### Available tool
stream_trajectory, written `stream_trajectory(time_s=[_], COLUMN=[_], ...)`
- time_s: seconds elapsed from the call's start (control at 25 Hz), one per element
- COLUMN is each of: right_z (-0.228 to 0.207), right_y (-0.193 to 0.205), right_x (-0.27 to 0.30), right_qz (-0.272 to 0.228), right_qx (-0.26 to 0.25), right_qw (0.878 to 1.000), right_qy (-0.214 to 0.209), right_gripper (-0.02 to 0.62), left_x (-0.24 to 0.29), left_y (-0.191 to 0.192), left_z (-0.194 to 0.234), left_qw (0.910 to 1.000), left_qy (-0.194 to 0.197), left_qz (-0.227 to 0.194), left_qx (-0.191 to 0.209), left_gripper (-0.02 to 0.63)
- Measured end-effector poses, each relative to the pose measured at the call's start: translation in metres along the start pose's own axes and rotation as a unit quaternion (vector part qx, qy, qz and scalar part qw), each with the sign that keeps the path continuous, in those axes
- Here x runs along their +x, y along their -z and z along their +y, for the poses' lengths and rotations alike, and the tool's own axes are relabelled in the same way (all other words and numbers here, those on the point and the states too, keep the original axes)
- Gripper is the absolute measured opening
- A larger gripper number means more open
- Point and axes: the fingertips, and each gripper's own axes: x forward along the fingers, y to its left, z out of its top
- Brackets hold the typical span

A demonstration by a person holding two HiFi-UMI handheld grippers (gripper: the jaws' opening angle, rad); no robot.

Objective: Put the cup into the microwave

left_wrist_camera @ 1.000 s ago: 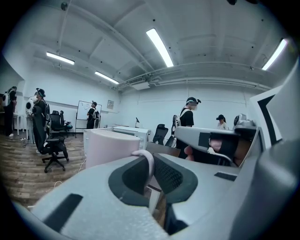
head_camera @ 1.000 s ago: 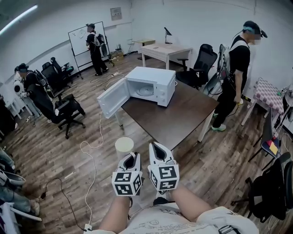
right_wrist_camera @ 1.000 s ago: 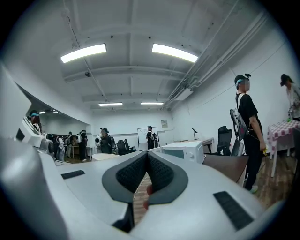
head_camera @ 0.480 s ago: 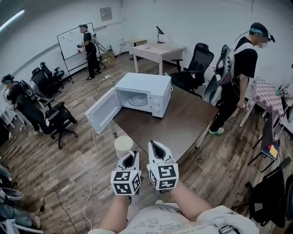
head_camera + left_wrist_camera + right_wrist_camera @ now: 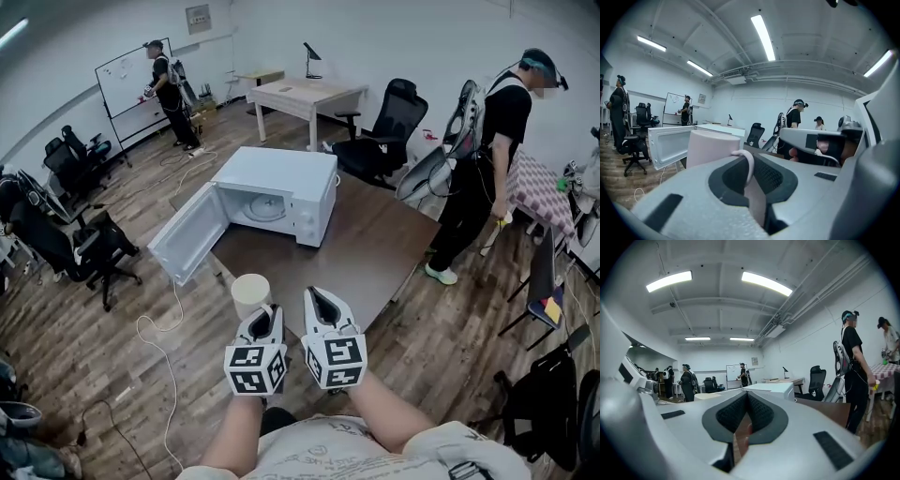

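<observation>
While the two black-and-white marker cubes [image 5: 255,368] fill the lower middle of the head view, the wearer's hands stay hidden behind them. Only bare forearms [image 5: 234,436] show, cut off below by a pale printed shirt [image 5: 347,459].

The left gripper [image 5: 266,313], white moulded plastic with dark ribbed pads, is clenched on the thin curved handle [image 5: 749,163] of the cream, smooth-walled cylindrical cup [image 5: 250,292]. From the head view that handle is hidden by the jaws, and in the left gripper view the cup's base is cut off by the gripper body. The cup hangs in the air just ahead of the jaws, at the near corner of the dark brown, wood-grain rectangular table [image 5: 375,246], well apart from the oven. Just beside the left one, the right gripper [image 5: 320,298] has its jaws closed together with nothing between them.

Farther along the tabletop sits the white boxy microwave [image 5: 286,173]. Its door [image 5: 186,236] is swung wide to the left, and a round glass turntable [image 5: 265,208] lies inside. Beyond stand black high-backed office chairs [image 5: 394,112], a whiteboard [image 5: 131,77] and a person in black [image 5: 492,141], all on brown plank flooring [image 5: 112,319].
</observation>
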Motion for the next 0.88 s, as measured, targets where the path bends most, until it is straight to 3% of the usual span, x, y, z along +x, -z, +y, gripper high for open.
stream_trajectory(time_s=[0.88], right_z=[-0.036], right_y=[0.016], right_x=[0.138], right_qz=[0.020], right_qx=[-0.029], right_qw=[0.999], right_qy=[0.015], right_gripper=[0.012], left_x=[0.150], left_y=[-0.018], left_z=[0.098], left_qw=[0.9990], left_qy=[0.045], left_qz=[0.003], left_qx=[-0.001], left_gripper=[0.036])
